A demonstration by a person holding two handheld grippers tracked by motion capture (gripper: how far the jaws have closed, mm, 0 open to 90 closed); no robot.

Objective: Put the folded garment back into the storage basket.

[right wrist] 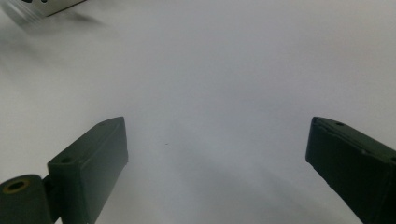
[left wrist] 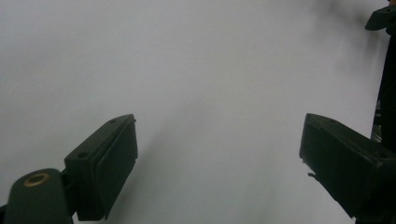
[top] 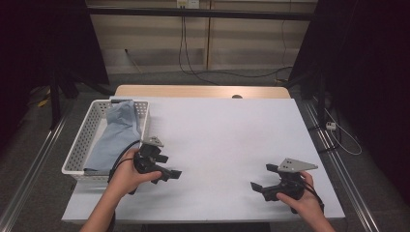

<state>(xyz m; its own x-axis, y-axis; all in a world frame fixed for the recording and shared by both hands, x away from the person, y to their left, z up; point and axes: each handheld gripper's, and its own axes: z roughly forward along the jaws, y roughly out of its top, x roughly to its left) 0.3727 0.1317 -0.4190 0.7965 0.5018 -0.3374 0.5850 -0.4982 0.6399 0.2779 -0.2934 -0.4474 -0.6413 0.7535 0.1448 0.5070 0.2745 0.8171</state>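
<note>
Closest to the camera are the person's two hands, low at the near edge of the bench (top: 217, 125). The left hand (top: 126, 176) holds the left gripper (top: 170, 174) near the near left corner. Its fingers (left wrist: 105, 163) stand wide apart with nothing between them, and they point to the right, across the bare white top.

Just to the left of that gripper sits a white basket (top: 80, 142), along the left edge of the bench. A blue-grey cloth (top: 116, 137) lies inside it. The cloth is long, and its long side runs from the near end of the basket to the far end. One end hangs over the far rim.

Over by the near right corner, the right hand (top: 302, 198) holds the right gripper (top: 257, 187). Its fingers (right wrist: 91, 161) are wide apart too, holding nothing, and they point left.

The cloth is much nearer to the left gripper, and the right one is well apart from it. The cloth lies to the left of the left fingers and a bit farther back, behind the way they point. So I think the left hand would have to turn toward the basket to grab the cloth.
</note>
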